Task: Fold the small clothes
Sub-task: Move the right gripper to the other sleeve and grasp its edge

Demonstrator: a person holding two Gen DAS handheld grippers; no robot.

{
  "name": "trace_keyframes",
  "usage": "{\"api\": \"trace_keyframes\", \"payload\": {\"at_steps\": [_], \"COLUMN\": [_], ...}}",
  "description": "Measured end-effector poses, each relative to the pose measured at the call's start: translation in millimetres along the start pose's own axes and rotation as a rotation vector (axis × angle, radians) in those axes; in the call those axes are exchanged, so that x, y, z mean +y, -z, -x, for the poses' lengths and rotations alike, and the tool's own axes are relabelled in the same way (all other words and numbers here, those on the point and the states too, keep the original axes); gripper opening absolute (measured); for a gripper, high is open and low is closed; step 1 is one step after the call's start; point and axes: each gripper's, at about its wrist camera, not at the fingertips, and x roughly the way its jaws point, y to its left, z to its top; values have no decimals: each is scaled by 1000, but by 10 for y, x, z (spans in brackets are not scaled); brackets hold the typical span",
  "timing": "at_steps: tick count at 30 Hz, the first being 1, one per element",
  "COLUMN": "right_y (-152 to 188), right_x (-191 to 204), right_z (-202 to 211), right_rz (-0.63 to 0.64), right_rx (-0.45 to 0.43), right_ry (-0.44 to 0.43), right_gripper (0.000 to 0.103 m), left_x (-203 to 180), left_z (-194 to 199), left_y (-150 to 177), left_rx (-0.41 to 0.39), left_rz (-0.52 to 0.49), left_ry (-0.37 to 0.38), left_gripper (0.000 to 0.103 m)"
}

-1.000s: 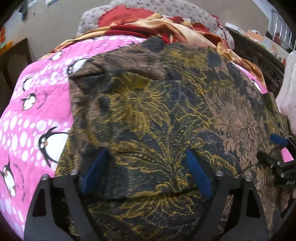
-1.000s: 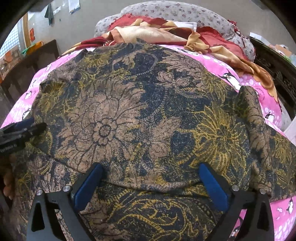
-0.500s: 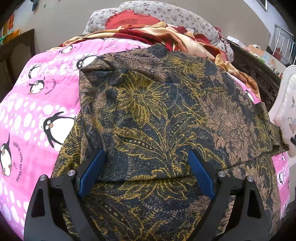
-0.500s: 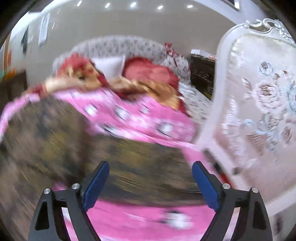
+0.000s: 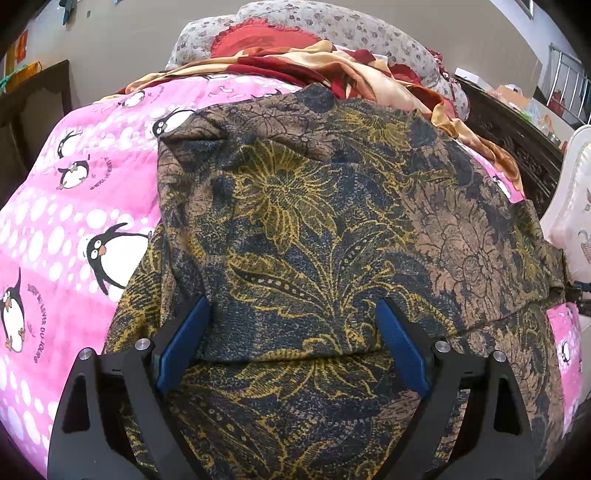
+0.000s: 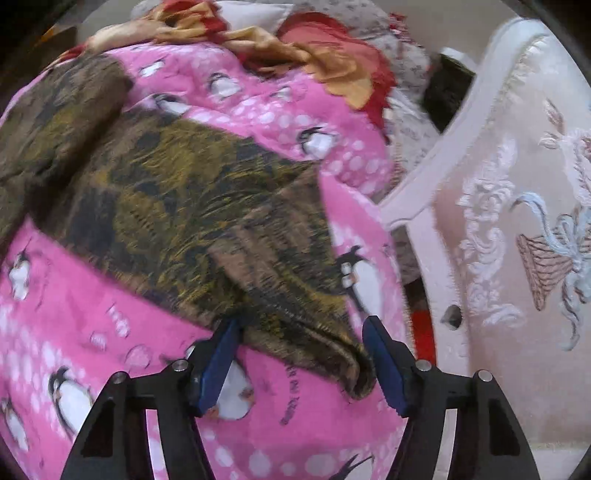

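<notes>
A dark garment (image 5: pixel 325 221) with a gold and brown flower print lies spread on a pink penguin blanket (image 5: pixel 66 221). One layer is folded over another near me. My left gripper (image 5: pixel 291 347) is open, its blue pads either side of the folded edge at the garment's near side. In the right wrist view the garment's right sleeve end (image 6: pixel 314 332) lies on the blanket (image 6: pixel 110 332). My right gripper (image 6: pixel 299 365) is open around that sleeve end, low over the blanket. The view is blurred by motion.
A heap of red and gold cloth (image 5: pixel 332 70) and a flowered pillow (image 5: pixel 332 26) lie at the bed's far end. A white embroidered chair back (image 6: pixel 509 221) stands close on the right. Dark carved furniture (image 5: pixel 517 147) stands behind it.
My right gripper left the middle of the garment, swung right and came down around the sleeve end. My left gripper pulled back a little and stays open.
</notes>
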Motion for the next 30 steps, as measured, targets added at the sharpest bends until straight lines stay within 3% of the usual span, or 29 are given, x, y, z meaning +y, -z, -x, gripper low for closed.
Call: {"api": "trace_keyframes", "payload": {"at_steps": [2, 3, 4, 5, 6, 8, 11, 16, 20, 23, 27, 30], "right_y": [-14, -30, -40, -39, -39, -53, -89, -310, -661, -1021, -1422, -1612], "right_x": [-81, -114, -160, -175, -195, -193, -280, -171, 324, 970, 1928, 2765], "right_z": [1, -6, -28, -45, -41, 16, 307, 967, 1475, 1638, 1459, 1035], "right_rz": [-48, -69, -98, -118, -129, -136, -232, -393, -459, -438, -390, -352], "right_rx": [-4, -2, 9, 27, 32, 13, -88, -286, -446, -487, -460, -409], "right_ry": [21, 22, 18, 14, 16, 12, -32, -331, -627, -832, -973, -934], "right_gripper": [67, 61, 53, 33, 22, 11, 5, 4, 4, 4, 4, 4], "left_x": [2, 1, 1, 4, 3, 5, 15, 33, 46, 48, 68, 109], "left_z": [-1, 0, 0, -1, -2, -3, 6, 21, 32, 32, 46, 97], "left_y": [-1, -1, -1, -3, -2, -3, 3, 6, 9, 6, 4, -18], "left_rx": [0, 0, -1, -1, -1, -2, -5, -10, -12, -13, -16, -18], "left_rz": [1, 1, 1, 2, 1, 4, 9, 18, 25, 24, 39, 76], "left_ry": [1, 1, 1, 2, 2, 6, 12, 25, 32, 32, 49, 77], "left_gripper": [91, 91, 91, 91, 91, 91, 91, 91, 91, 91, 91, 91]}}
